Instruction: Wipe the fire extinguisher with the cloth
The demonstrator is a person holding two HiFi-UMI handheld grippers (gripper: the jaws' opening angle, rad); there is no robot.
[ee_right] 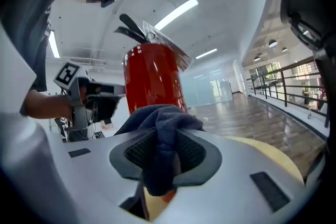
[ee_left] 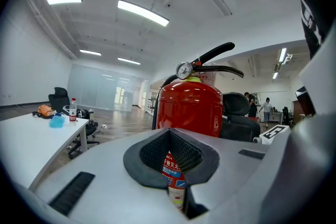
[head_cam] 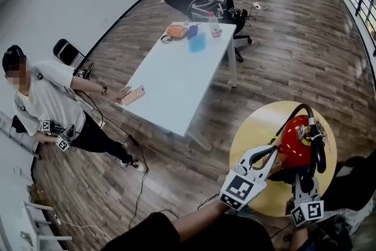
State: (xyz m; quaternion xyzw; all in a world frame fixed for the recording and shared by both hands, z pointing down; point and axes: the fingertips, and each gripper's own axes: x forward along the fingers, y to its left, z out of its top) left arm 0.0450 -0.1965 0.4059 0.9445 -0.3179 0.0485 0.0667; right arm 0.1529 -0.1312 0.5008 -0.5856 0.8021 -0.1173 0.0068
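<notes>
A red fire extinguisher with a black hose and handle stands upright on a round yellow table. My left gripper is at its left side, shut, with nothing between the jaws. In the left gripper view the extinguisher rises just past the gripper, its gauge on top. My right gripper comes in from the near side. It is shut on a dark blue cloth, which bunches above the right gripper, close to the red extinguisher. The right gripper view also shows the left gripper.
A long white table stands in the middle of the wooden floor with a phone, a bottle and small items on it. A person leans toward it from the left. Black office chairs stand behind. A railing runs along the right.
</notes>
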